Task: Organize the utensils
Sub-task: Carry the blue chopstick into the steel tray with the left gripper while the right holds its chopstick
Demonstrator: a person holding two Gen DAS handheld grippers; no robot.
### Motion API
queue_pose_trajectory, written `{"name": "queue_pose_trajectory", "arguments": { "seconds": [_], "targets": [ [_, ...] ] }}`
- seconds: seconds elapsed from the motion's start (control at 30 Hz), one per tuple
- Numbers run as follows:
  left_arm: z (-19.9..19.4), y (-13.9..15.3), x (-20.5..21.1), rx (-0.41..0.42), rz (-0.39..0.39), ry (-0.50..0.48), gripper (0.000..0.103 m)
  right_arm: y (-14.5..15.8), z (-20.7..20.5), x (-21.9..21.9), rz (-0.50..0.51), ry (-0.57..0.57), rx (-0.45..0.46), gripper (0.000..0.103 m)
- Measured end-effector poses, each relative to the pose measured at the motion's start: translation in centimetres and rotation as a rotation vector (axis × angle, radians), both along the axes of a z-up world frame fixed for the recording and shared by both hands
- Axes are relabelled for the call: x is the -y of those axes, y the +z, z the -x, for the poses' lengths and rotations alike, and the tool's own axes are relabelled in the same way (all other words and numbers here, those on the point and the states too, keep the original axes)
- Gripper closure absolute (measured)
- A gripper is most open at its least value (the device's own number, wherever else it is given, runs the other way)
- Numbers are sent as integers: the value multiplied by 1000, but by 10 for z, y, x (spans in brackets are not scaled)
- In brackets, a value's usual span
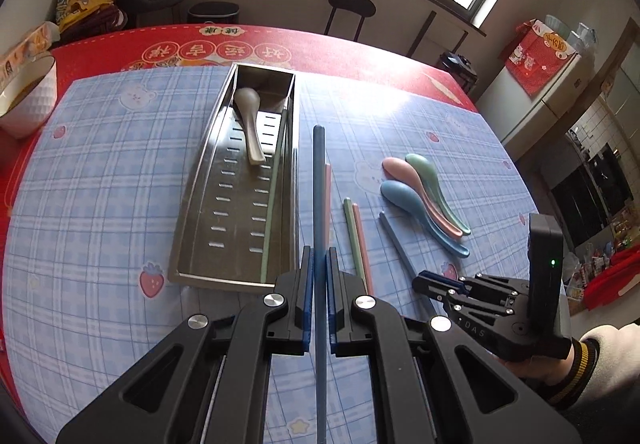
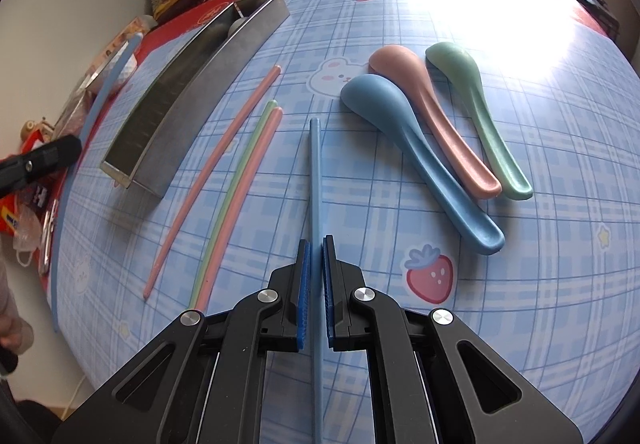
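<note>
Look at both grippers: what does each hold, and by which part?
Left gripper: a blue chopstick, clamped partway along its shaft. Right gripper: another blue chopstick, also gripped partway along, its far end on the tablecloth.

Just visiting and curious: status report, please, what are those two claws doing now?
Left gripper shut on a blue plastic chopstick, lifted beside the steel slotted tray. Right gripper shut on the second blue chopstick. Nothing in the way.
</note>
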State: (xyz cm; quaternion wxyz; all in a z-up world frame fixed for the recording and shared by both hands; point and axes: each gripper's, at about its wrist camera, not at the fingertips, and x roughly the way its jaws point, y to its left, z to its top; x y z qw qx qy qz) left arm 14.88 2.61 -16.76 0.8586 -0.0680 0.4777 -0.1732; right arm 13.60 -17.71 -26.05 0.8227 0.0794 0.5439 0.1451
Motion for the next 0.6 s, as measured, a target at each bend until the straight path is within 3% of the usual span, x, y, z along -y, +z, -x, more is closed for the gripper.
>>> {"name": "queue_pose_trajectory", "arguments": {
  "seconds": [0.27, 0.6],
  "targets": [
    [-60, 6, -11, 28, -37, -18, 97, 0, 2, 2, -13, -26, 7, 97],
    [-133, -32, 1, -61, -51, -69, 97, -2, 9, 6, -53, -131, 3, 97]
  ]
}}
